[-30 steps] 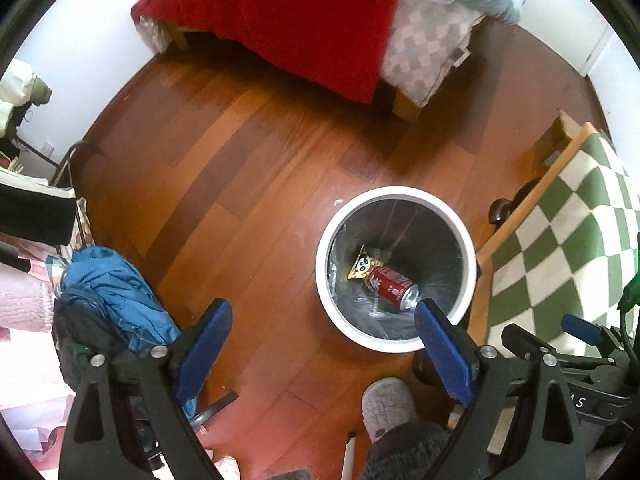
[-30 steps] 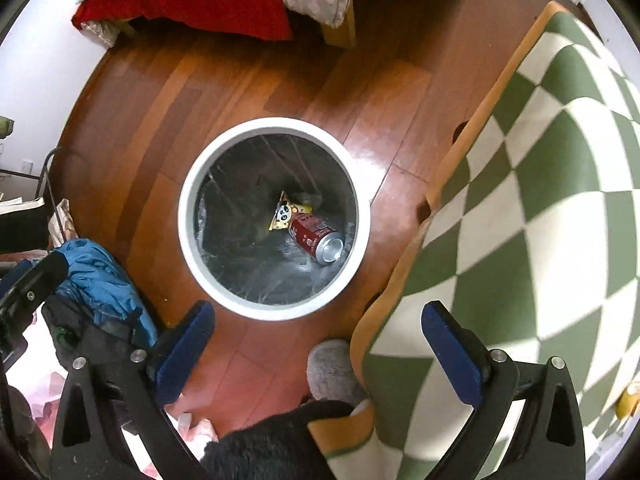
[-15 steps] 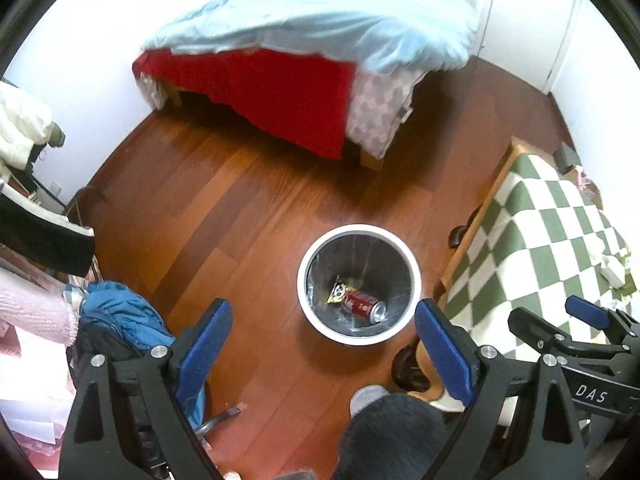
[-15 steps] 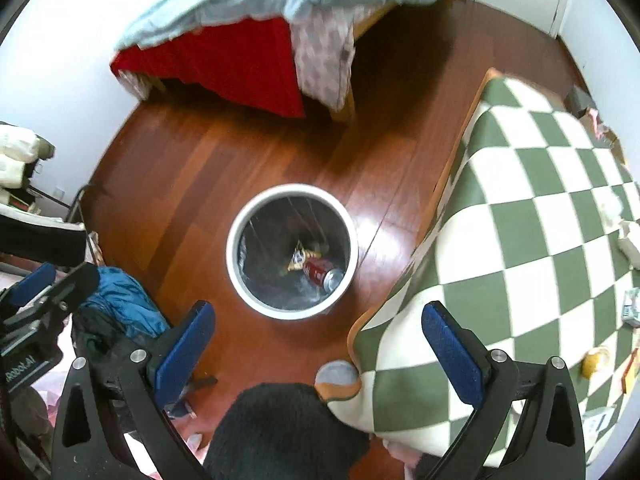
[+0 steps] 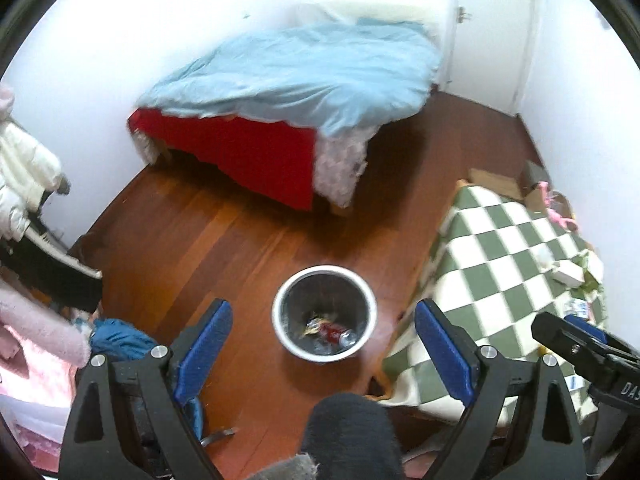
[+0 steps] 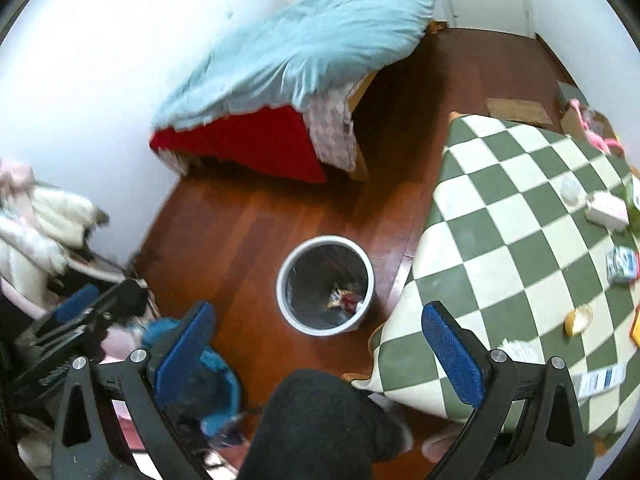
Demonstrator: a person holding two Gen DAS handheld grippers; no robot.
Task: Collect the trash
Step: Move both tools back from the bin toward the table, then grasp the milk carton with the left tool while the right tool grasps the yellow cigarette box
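A white round bin (image 5: 288, 340) (image 6: 362, 264) stands on the wooden floor beside the table. Inside it lie a red can (image 5: 334, 330) (image 6: 349, 301) and a yellow wrapper (image 5: 313, 325) (image 6: 336, 296). My left gripper (image 5: 324, 344) hangs high above the bin, jaws wide open and empty. My right gripper (image 6: 318, 350) is open and empty too, also high above the floor. More litter lies on the green-and-white checked table (image 6: 520, 248): a white carton (image 6: 606, 208), a blue-and-white packet (image 6: 622, 266), a yellow piece (image 6: 578, 320) and papers (image 6: 600, 378).
A bed with a light blue duvet (image 5: 304, 72) and red sheet fills the far side. Clothes and a blue bag (image 5: 120, 340) pile up at the left. A person's dark-clothed leg (image 6: 316, 428) and slipper stand below the grippers. Cardboard (image 6: 518, 110) lies beyond the table.
Both grippers have risen well away from the bin, which now looks much smaller. The bed, the walls and the table top with its litter have come into view. Both stayed open.
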